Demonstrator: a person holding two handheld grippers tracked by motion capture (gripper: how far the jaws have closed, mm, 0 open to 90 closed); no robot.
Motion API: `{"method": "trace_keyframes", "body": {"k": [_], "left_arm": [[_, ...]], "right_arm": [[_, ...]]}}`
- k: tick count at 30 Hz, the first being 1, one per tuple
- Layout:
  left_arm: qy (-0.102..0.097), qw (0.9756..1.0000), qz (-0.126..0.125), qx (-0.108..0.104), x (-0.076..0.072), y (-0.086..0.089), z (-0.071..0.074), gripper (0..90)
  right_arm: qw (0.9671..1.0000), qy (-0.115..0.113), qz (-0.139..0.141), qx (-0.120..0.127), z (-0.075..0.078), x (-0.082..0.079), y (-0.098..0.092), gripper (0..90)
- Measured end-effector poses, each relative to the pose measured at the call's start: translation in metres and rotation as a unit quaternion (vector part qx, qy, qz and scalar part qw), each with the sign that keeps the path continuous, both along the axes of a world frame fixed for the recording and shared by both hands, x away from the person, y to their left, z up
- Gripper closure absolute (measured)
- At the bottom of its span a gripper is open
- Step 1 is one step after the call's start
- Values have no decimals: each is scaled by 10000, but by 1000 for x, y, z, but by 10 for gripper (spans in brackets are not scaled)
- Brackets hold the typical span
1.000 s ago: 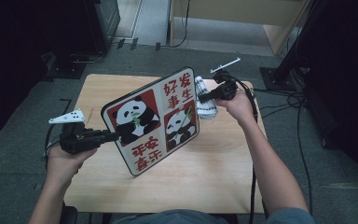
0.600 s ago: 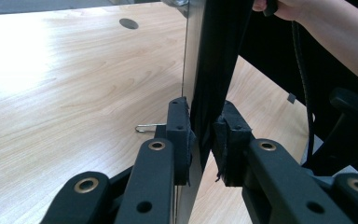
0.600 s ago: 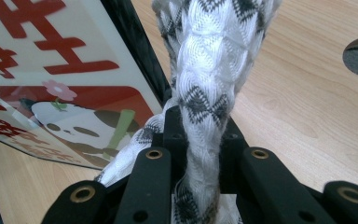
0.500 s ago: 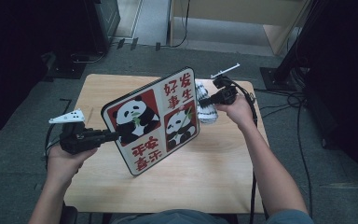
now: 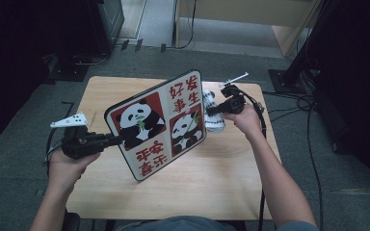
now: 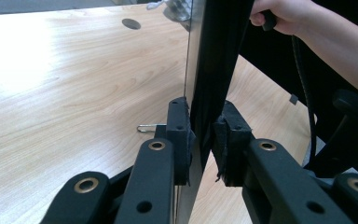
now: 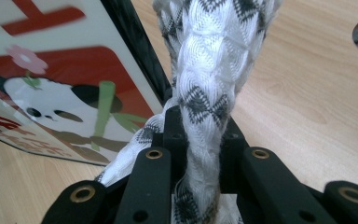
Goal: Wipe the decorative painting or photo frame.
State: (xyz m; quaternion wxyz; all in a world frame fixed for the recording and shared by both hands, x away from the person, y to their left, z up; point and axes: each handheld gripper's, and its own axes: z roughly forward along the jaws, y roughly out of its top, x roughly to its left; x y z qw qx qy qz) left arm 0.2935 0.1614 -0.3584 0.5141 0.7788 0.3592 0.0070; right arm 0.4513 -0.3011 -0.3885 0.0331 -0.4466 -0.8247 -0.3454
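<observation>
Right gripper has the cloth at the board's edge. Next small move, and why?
Probably bring the white patterned cloth across onto the panda board's printed face. The right gripper is shut on the cloth beside the board's far edge, and the left gripper clamps the board tilted above the table, face exposed for wiping.

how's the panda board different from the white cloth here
The panda board is flat and rigid, printed in red, black and white; the cloth is soft, bunched, white with dark diamond marks. The board is far larger and tilts above the table. The left gripper clamps the board's edge; the right gripper pinches the cloth. Both are held.
</observation>
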Motion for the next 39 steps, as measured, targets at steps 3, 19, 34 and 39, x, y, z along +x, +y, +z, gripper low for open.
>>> {"method": "trace_keyframes", "body": {"k": [3, 19, 34, 39], "left_arm": [[6, 10000, 9, 1, 0, 0, 0, 782], [11, 10000, 25, -14, 0, 0, 0, 781], [21, 10000, 44, -7, 0, -1, 0, 781], [19, 10000, 42, -2, 1, -1, 0, 781]], "right_arm": [[10000, -21, -8, 12, -5, -1, -1, 798], [10000, 15, -6, -79, -30, -8, -4, 798], [9998, 72, -144, 72, -57, -13, -9, 799], [9997, 96, -214, 67, -67, -18, -11, 798]]}}
